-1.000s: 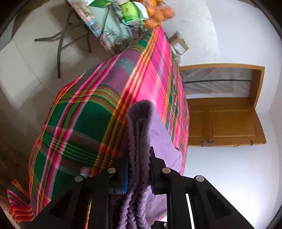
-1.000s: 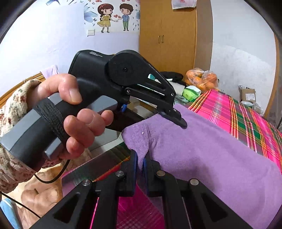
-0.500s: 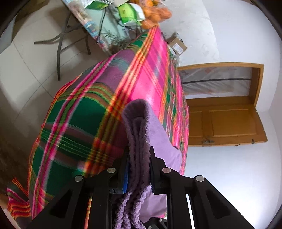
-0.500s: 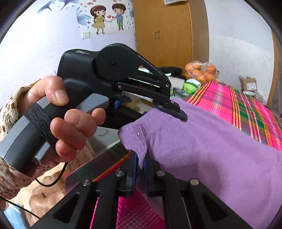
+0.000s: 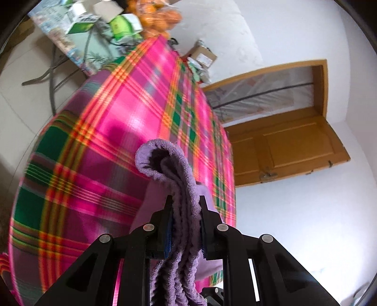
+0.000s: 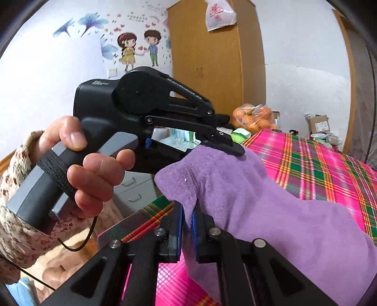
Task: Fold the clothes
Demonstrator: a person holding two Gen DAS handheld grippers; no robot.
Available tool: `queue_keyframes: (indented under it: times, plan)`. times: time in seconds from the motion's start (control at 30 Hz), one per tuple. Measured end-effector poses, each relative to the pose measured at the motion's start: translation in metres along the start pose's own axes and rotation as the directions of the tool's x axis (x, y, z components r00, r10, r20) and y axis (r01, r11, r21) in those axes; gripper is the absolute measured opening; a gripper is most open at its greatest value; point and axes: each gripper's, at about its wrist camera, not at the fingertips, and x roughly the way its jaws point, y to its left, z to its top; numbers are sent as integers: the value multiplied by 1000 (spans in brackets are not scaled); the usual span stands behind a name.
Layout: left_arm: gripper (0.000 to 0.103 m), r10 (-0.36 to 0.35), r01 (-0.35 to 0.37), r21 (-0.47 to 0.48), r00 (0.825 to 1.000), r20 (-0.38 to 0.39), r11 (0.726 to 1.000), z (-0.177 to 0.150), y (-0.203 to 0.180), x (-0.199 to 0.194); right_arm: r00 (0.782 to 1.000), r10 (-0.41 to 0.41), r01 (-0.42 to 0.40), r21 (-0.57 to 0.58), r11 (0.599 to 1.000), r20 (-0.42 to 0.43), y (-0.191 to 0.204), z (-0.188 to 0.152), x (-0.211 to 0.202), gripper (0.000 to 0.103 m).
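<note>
A purple towel (image 6: pixel 271 211) hangs above the pink-and-green plaid table cover (image 6: pixel 325 169). My right gripper (image 6: pixel 187 213) is shut on its near corner. In the left wrist view my left gripper (image 5: pixel 185 207) is shut on several bunched layers of the same purple towel (image 5: pixel 165 160), whose folded edge curls up past the fingertips. The right wrist view also shows the left gripper's black body (image 6: pixel 146 113), held by a person's hand (image 6: pixel 94 174) in a floral sleeve, with its finger (image 6: pixel 226 146) resting on the towel's far corner.
The plaid cover (image 5: pixel 113 131) drapes over the table's edges. A second table with boxes and a bag of oranges (image 5: pixel 160 16) stands beyond it. A wooden door (image 5: pixel 289 150), a wooden wardrobe (image 6: pixel 212 70) and a cardboard box (image 6: pixel 318 122) line the room.
Both grippers have lifted the towel and carried it further over the table; more of the plaid cover shows ahead in the left wrist view. Both grips are unchanged.
</note>
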Motion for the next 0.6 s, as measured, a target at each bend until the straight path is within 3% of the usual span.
queue_keyframes:
  times: [0.23,0.6]
  plan:
    - [19,-19,22,100,999,-32,995,-18,-45,21,998,-42,40,49,998,55,-22,-7,-39,7]
    - [19,-24,42,142,992,-124,989,-41,-82,70,987,-136,125,137,983,79,-62,-27,-84,7]
